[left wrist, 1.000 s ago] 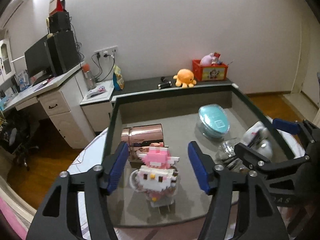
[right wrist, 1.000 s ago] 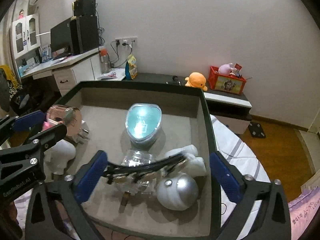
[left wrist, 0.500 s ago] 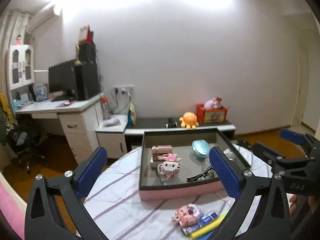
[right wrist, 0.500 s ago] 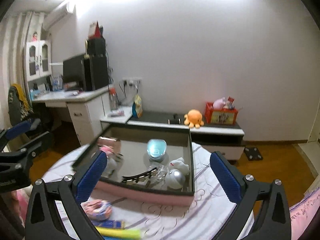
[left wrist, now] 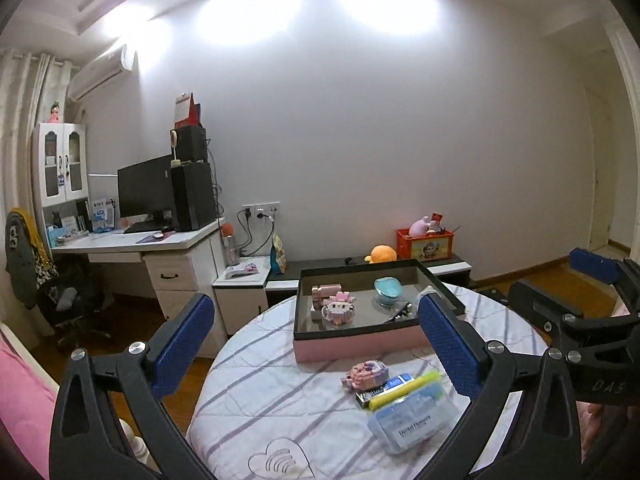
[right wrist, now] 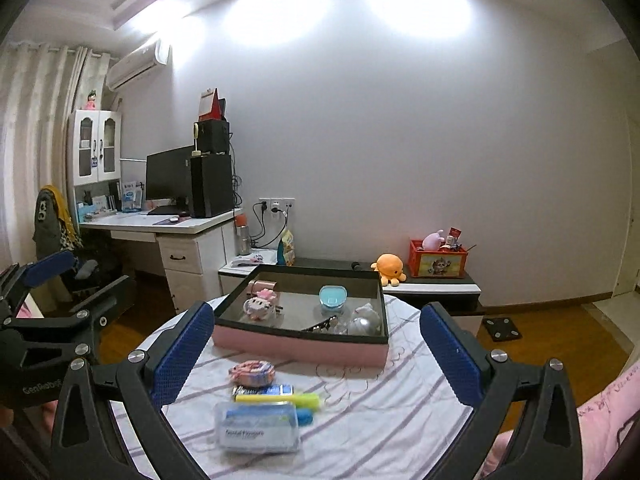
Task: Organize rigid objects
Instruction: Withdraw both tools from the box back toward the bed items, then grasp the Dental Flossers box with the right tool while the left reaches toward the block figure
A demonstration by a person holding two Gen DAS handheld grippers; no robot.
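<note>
A pink box with a dark rim (left wrist: 362,346) (right wrist: 296,347) stands on the round striped table. Inside it are a pink-white block figure (left wrist: 339,310) (right wrist: 260,307), a rose-gold case (left wrist: 326,291), a teal case (left wrist: 388,289) (right wrist: 333,295), dark glasses (right wrist: 322,326) and a silver ball (right wrist: 363,324). In front of the box lie a pink block toy (left wrist: 365,374) (right wrist: 252,373), a blue pack (left wrist: 386,386), a yellow bar (left wrist: 406,390) (right wrist: 280,398) and a clear floss box (left wrist: 412,416) (right wrist: 258,426). My left gripper (left wrist: 316,344) and right gripper (right wrist: 316,350) are open, empty, held back above the table.
The round table (left wrist: 280,408) has a striped white cloth. Behind it is a low dark bench with an orange plush (right wrist: 389,267) and a red crate (right wrist: 438,262). A white desk with a monitor (left wrist: 146,196) stands at left. Pink bedding (right wrist: 600,412) lies at right.
Both grippers have pulled far back and up from inside the box. The block figure and glasses stay in the box. The left jaws have opened wider.
</note>
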